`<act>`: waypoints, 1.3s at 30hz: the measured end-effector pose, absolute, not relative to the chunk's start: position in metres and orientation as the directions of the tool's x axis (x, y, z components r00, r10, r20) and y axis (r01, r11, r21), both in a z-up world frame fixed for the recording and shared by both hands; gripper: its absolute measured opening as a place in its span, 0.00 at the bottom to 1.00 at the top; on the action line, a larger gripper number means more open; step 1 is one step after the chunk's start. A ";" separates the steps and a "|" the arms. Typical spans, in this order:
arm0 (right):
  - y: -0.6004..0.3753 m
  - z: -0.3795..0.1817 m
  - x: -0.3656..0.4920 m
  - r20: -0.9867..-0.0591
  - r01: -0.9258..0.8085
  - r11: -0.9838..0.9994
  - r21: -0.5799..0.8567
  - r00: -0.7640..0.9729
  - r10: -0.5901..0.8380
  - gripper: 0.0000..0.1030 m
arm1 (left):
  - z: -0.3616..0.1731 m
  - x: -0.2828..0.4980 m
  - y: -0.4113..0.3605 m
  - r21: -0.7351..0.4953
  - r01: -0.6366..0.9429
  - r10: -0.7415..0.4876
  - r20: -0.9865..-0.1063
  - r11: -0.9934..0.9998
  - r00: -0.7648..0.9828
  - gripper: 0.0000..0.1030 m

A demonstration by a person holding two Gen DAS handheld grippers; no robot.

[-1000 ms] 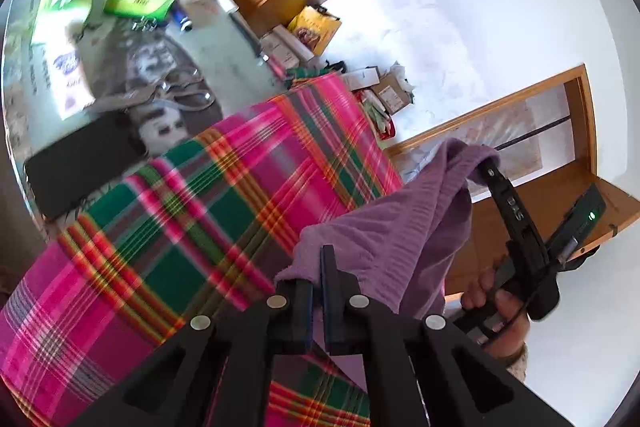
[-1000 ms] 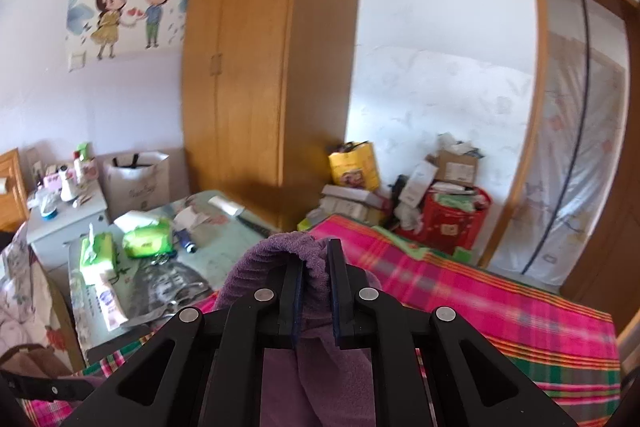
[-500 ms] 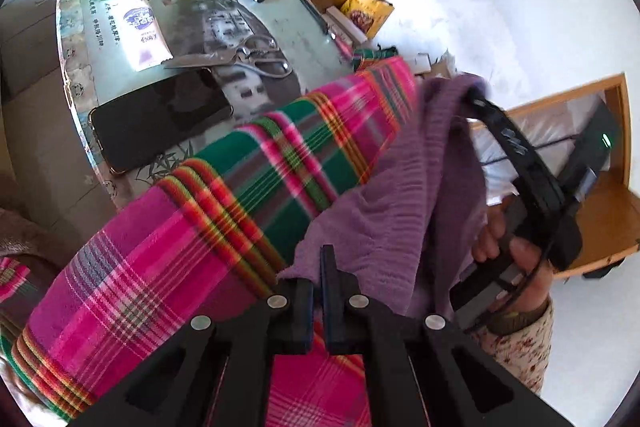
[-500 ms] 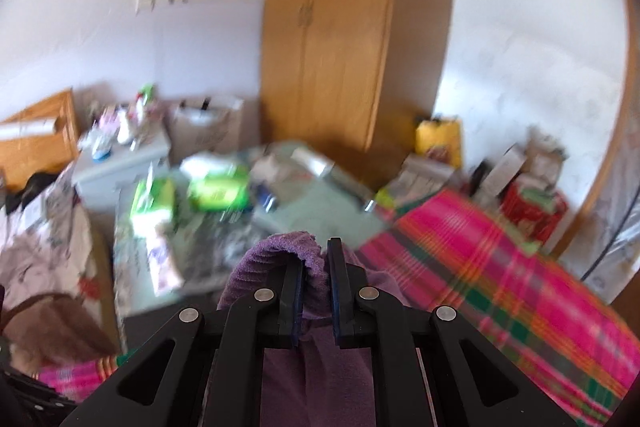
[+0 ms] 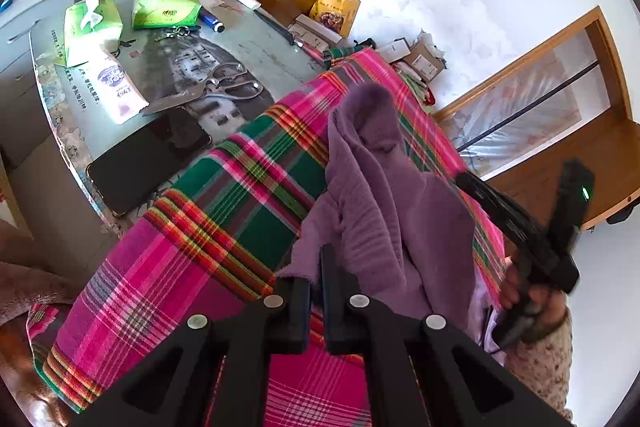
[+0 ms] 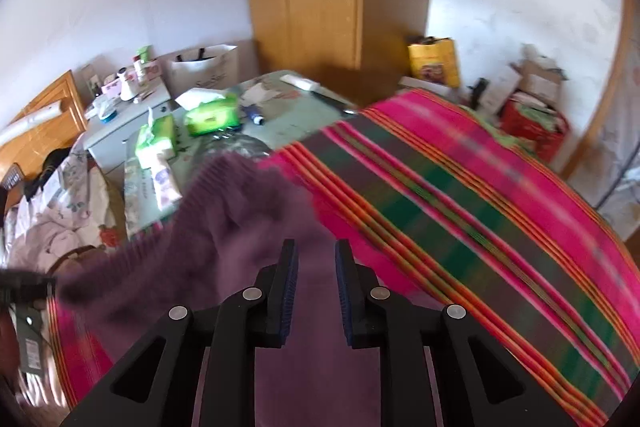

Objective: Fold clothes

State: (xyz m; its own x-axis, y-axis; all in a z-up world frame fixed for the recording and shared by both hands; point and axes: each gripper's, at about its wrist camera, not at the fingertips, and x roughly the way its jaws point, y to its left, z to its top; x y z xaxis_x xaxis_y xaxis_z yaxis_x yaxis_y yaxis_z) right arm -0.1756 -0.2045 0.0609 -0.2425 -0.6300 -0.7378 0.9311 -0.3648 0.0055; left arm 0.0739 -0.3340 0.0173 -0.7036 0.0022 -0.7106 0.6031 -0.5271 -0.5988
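Left wrist, tissue packs (image 5: 166, 11), tissues protruding

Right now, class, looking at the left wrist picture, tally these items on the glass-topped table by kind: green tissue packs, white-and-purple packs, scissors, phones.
green tissue packs: 2
white-and-purple pack: 1
scissors: 1
black phone: 1
Total: 5

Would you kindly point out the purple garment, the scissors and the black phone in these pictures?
purple garment (image 5: 384, 195), left wrist view, middle of the hanging cloth.
scissors (image 5: 224, 89), left wrist view, near the pivot.
black phone (image 5: 148, 159), left wrist view, centre of the screen.
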 end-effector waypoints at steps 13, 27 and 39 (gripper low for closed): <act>-0.041 0.042 -0.194 -0.745 0.824 -0.563 0.064 -0.336 -0.576 0.19 | 0.005 0.097 -0.336 -0.680 0.587 0.084 -0.681 -0.438 -0.727 0.05; 0.048 0.021 -0.184 -0.740 0.712 -0.676 0.188 -0.351 -0.575 0.19 | -0.047 0.134 -0.359 -0.848 0.523 0.210 -0.528 -0.083 -0.823 0.06; 0.090 0.020 -0.163 -0.729 0.657 -0.733 0.176 -0.413 -0.545 0.19 | -0.012 0.177 -0.373 -0.789 0.609 -0.074 -0.605 -0.078 -0.793 0.26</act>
State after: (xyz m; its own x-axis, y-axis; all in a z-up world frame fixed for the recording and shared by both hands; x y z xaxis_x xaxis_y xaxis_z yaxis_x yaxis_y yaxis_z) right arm -0.1628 0.0901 0.0196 -0.4134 -0.5450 -0.7294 0.6567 -0.7334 0.1758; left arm 0.1775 -0.3730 -0.0124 -0.7931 -0.0735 -0.6047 0.6090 -0.0781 -0.7893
